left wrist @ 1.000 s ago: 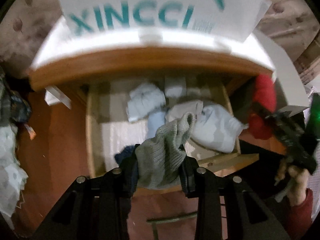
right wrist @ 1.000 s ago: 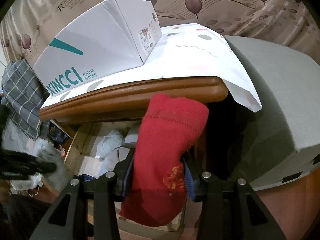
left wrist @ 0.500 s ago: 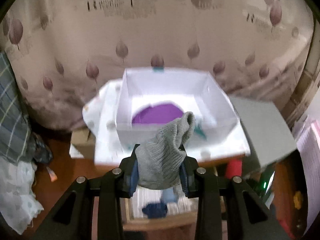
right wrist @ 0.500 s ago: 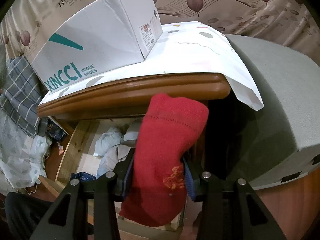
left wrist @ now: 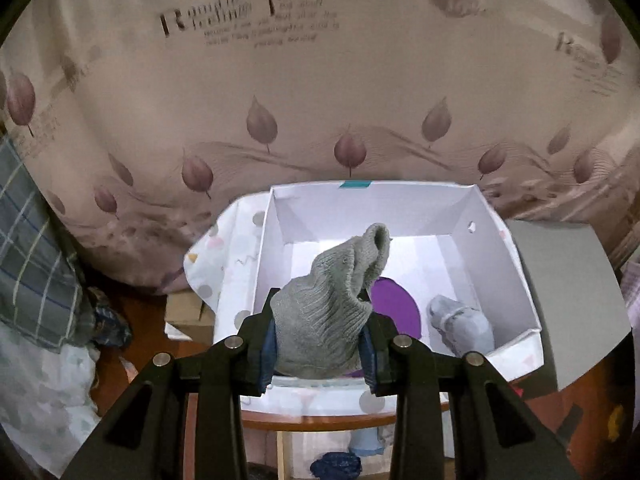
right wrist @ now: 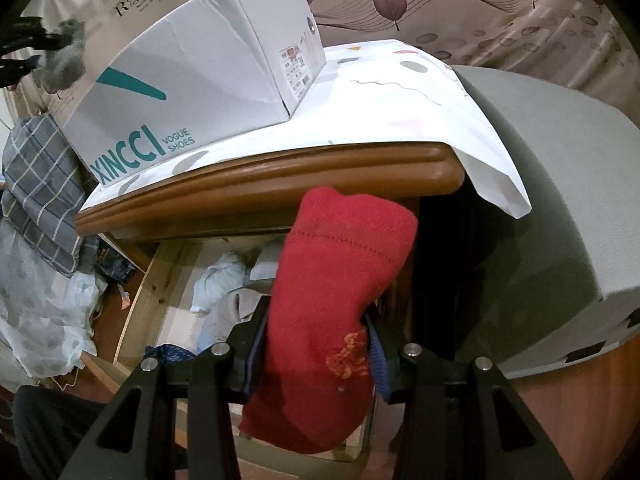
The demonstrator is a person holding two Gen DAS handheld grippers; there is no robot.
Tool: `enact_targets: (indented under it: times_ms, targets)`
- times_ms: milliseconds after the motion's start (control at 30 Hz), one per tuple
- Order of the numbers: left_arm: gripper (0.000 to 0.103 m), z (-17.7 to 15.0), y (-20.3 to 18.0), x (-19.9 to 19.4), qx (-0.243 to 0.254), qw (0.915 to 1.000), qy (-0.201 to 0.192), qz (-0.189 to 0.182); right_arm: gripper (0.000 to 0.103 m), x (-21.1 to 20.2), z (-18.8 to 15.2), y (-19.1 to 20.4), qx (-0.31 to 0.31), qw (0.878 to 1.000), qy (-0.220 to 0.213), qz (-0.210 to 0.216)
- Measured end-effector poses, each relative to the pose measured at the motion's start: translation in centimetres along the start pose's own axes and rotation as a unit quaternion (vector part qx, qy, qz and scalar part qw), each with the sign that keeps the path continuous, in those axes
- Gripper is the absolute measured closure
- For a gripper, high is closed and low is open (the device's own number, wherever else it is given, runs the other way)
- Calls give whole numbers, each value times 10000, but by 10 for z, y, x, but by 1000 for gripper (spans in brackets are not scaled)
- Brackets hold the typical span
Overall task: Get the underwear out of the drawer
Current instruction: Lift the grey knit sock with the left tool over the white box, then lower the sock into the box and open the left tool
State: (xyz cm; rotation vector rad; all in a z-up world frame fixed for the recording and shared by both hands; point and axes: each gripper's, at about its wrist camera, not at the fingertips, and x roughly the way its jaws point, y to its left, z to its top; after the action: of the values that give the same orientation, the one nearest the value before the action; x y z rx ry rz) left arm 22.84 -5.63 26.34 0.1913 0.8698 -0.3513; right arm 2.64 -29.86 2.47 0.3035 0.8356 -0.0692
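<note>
My left fingers [left wrist: 319, 350] have swung up from the open drawer [right wrist: 160, 276] and now hang over the white shoe box [left wrist: 500, 240] on the surface, still pinching the grey knitted piece [left wrist: 332, 312]. Dropping it beside the pale bundle [left wrist: 460, 326] looks next. My right fingers [right wrist: 316, 354] stay put, clamped on the red knitted piece [right wrist: 340, 280] above the drawer.

wooden counter [right wrist: 280, 176] with rounded edge, white patterned cloth [right wrist: 400, 92] spread over top, open white shoe box [right wrist: 192, 76] standing on cloth, open drawer [right wrist: 160, 280] below
</note>
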Motion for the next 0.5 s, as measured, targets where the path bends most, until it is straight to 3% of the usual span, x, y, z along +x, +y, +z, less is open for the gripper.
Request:
enact_targets:
  times_ms: [167, 267, 500]
  targets:
    - [72, 3, 2, 37, -73, 9996, 270, 50, 60, 1, 0, 0, 25, 10000, 12, 14]
    - [72, 1, 3, 63, -21, 9986, 469, 260, 60, 1, 0, 1, 29, 10000, 20, 19]
    - [70, -4, 17, 94, -277, 9963, 664, 467, 60, 3, -1, 1, 56, 10000, 62, 24]
